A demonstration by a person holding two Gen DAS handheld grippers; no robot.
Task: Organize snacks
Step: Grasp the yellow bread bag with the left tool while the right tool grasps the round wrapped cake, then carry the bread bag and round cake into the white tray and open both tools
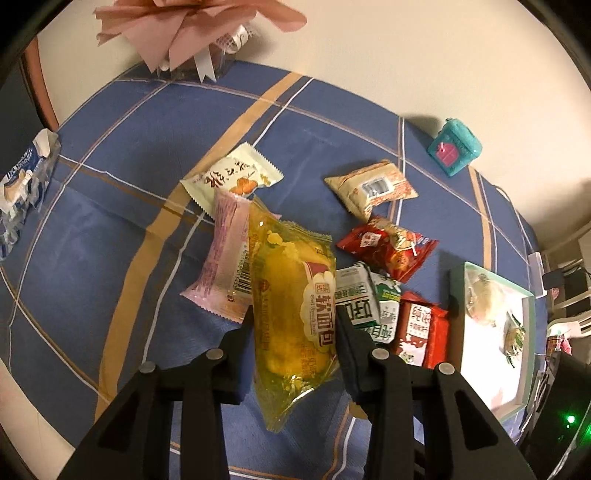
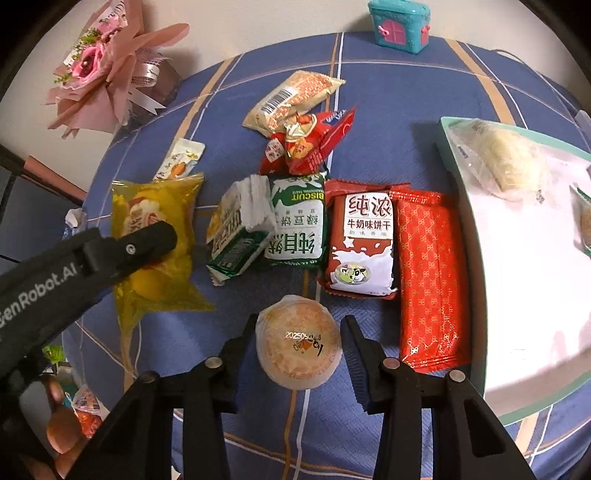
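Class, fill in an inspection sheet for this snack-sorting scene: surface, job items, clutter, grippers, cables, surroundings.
Surface: blue checked tablecloth.
Job's things: yellow bread packet, round pastry, loose snack packets, white tray holding two.
Clutter: pink bouquet, teal toy house.
Grippers: left gripper shut on the bread packet; right gripper open, fingers either side of the pastry.
Cables: thin wire by the far edge.
Surroundings: cream wall.

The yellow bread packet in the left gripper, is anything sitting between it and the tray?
Yes. The green biscuit packs, the milk biscuit pack and the red patterned packet lie between the yellow bread packet and the tray.
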